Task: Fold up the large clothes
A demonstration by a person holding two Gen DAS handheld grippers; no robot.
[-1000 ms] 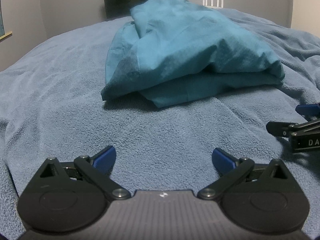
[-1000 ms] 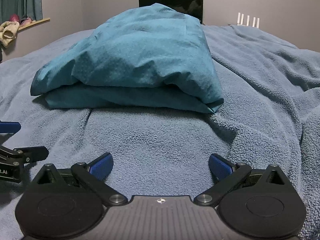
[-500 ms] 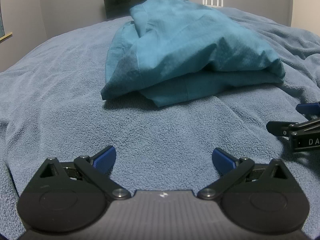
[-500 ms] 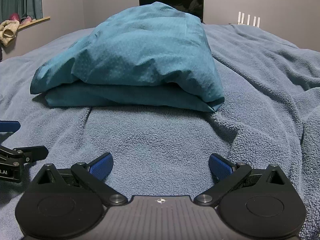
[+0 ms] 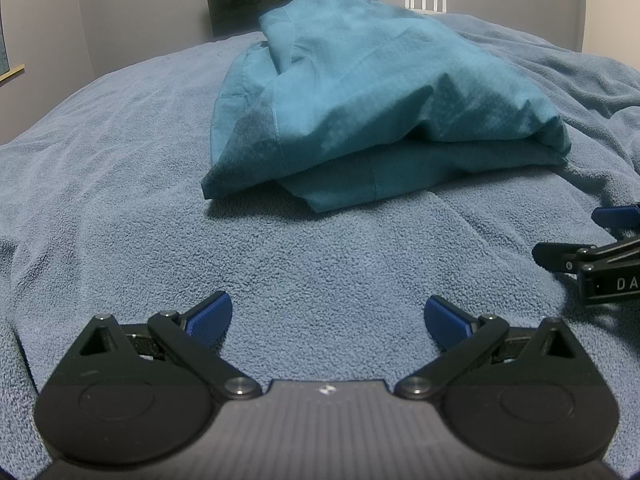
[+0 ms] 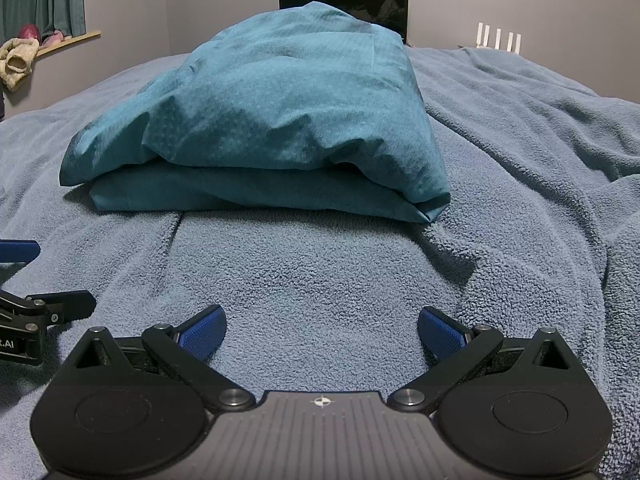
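A teal garment (image 5: pixel 360 104) lies folded in a puffy stack on the blue fleece blanket (image 5: pixel 120 152), ahead of both grippers. My left gripper (image 5: pixel 327 317) rests low on the blanket short of it, open, with nothing between its blue pads. The right wrist view shows the same teal garment (image 6: pixel 280 120) straight ahead, its folded edge facing me. My right gripper (image 6: pixel 322 330) is open and empty too, close above the fleece. Each gripper shows at the edge of the other's view: the right gripper (image 5: pixel 600 248) and the left gripper (image 6: pixel 28 280).
The blanket (image 6: pixel 520 160) is rumpled into ridges to the right of the garment. A dark screen (image 6: pixel 344 0) stands against the grey wall behind. A white router (image 6: pixel 498 36) sits at the back right. A shelf with soft items (image 6: pixel 24 56) and a curtain is at the far left.
Almost nothing: both grippers stay open and nearly still, and the garment lies as before.
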